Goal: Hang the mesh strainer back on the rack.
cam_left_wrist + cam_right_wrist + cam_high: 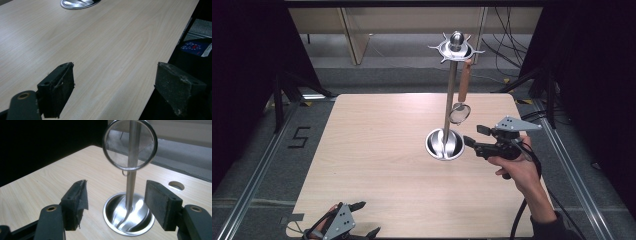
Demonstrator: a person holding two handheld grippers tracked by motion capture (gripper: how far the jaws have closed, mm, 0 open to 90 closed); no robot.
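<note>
On the pale wooden table (377, 165) stands a tall steel utensil stand (450, 95), my landmark, its round dished base (444, 145) right of the table's centre. From a hook at the stand's top hangs a small mesh strainer (460, 113) with a wooden handle, its round sieve just beside the pole, above the base. My right gripper (472, 135) hovers just right of the base, jaws wide apart, nothing between them. My left gripper (366, 218) sits at the table's near edge, well apart from the stand, jaws also spread and empty.
</note>
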